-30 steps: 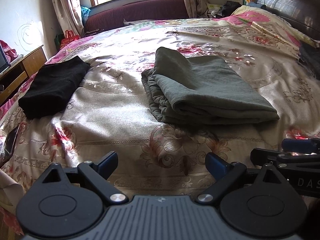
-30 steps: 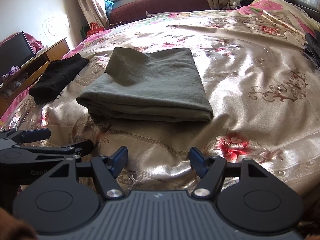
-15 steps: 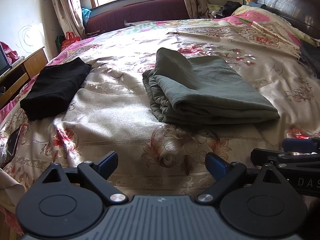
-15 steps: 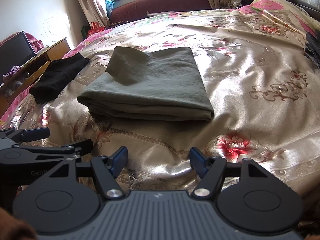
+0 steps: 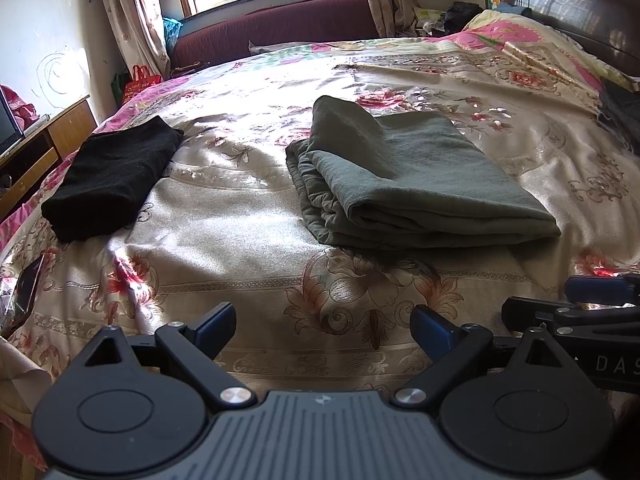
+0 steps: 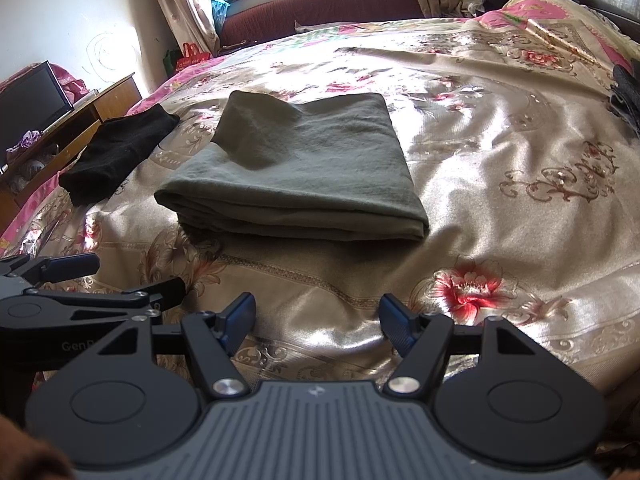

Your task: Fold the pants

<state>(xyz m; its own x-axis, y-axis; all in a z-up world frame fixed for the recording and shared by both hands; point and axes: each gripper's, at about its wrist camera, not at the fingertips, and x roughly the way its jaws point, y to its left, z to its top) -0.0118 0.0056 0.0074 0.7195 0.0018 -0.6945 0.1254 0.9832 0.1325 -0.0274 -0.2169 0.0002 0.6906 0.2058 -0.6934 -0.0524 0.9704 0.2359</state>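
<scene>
The olive-green pants lie folded in a neat stack in the middle of the flowered bedspread. They also show in the right wrist view. My left gripper is open and empty, held low near the bed's front edge, well short of the pants. My right gripper is open and empty, also in front of the pants. Each gripper shows at the edge of the other's view.
A folded black garment lies on the bed to the left of the pants. A phone lies at the bed's left edge. A wooden TV cabinet stands to the left. Dark clothing lies at the right edge.
Both grippers have drifted slightly, so the pants sit a touch higher in the views. The pants and both open jaws are unchanged.
</scene>
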